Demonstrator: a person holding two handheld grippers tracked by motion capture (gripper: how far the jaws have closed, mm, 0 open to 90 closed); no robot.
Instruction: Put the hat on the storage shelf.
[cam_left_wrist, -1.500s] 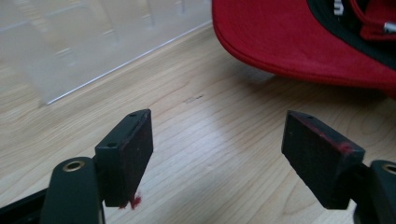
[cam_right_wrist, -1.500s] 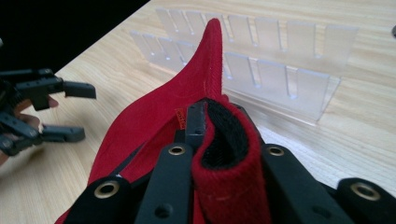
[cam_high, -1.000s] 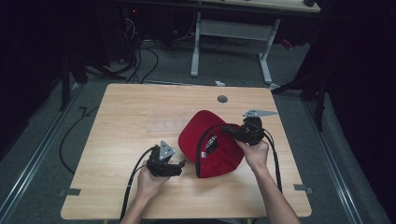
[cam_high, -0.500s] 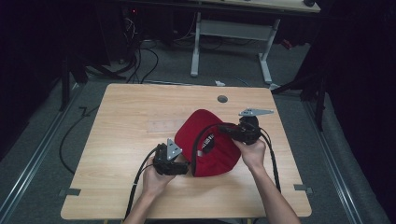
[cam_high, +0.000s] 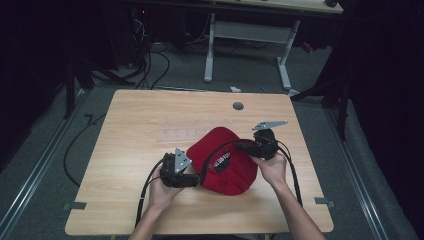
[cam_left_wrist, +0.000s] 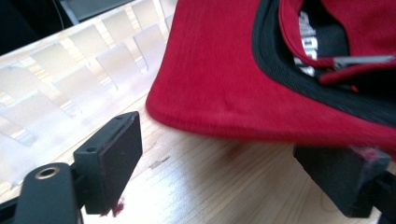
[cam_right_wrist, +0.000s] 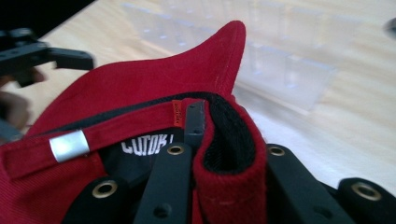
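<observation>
The wooden table (cam_high: 140, 130) carried a red cap (cam_high: 231, 172), which served as the landmark for all else; it lay upside down toward the near right part of the tabletop, its opening turned up and its black inner band and white-lettered label on show. Just beyond the cap, farther from the person, a clear plastic rack (cam_left_wrist: 70, 70) with upright dividers lay on the wood.

The cap's long axis ran roughly from its brim (cam_left_wrist: 210, 84), on the person's left and slightly away, to its strap end on the right. At the strap end the right gripper (cam_right_wrist: 224, 163) was clamped on the cap's rim, one jaw inside against the black band and the other outside on the red cloth, close beside the strap (cam_right_wrist: 107, 135) with its small metal clasp (cam_right_wrist: 69, 144). That end looked lifted a little off the table.

The left gripper (cam_left_wrist: 233, 154) sat at the cap's brim side, touching or just short of it. Its jaws stood wide apart, holding nothing, low to the wood, with the brim edge hanging just above and ahead of the gap between them. Judging by this, the left gripper was the nearer one to the brim, and a short push forward along the cap's axis would bring the brim between its jaws
</observation>
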